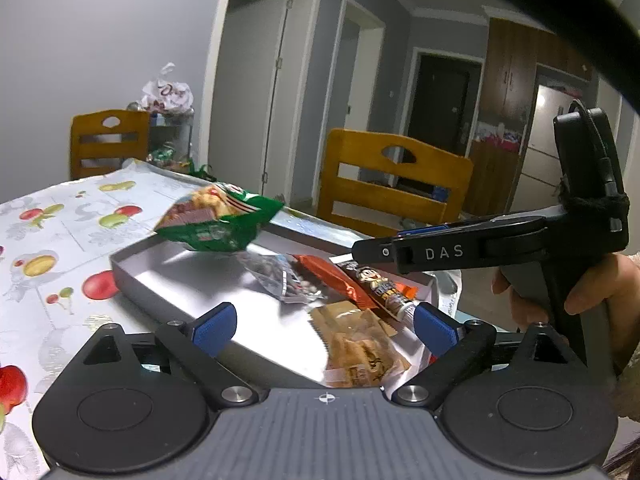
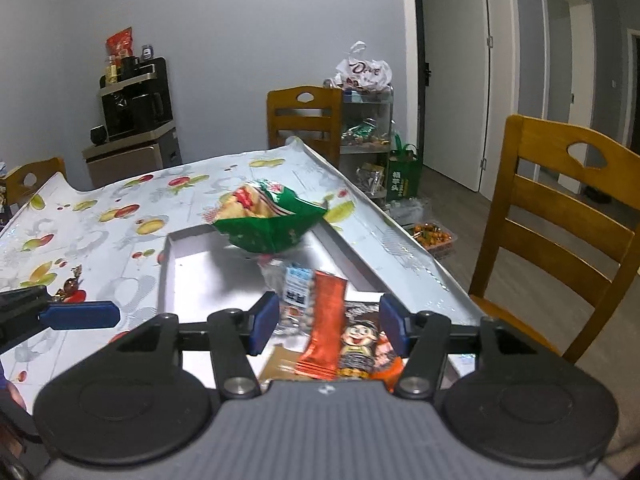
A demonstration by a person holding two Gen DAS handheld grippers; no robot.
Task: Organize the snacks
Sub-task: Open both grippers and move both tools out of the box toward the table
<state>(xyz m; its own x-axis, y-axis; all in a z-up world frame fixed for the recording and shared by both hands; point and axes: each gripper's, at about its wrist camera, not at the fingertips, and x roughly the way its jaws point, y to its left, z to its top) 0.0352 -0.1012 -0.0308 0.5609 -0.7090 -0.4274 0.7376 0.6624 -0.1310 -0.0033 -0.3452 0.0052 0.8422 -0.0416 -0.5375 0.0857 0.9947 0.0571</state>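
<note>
tray [image 2: 172,276] on fruit-print table: green bag [image 2: 268,216] at far end, clear packet [image 2: 294,292], orange bar [image 2: 324,320], cartoon packet [image 2: 356,344], tan packet [image 1: 356,344] near | left gripper [image 1: 324,326] jaws apart, empty | right gripper [image 2: 326,326] jaws apart, empty | progress: five snacks in tray, seemingly near done; small candy [image 2: 70,286] on table left of tray perhaps left

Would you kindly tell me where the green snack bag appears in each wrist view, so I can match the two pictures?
Left wrist view: the green snack bag sits left of centre, over the far end of the grey tray.
Right wrist view: the green snack bag is near the centre, over the tray's far end.
Shared landmark: the orange wrapper lying in the tray.
</note>
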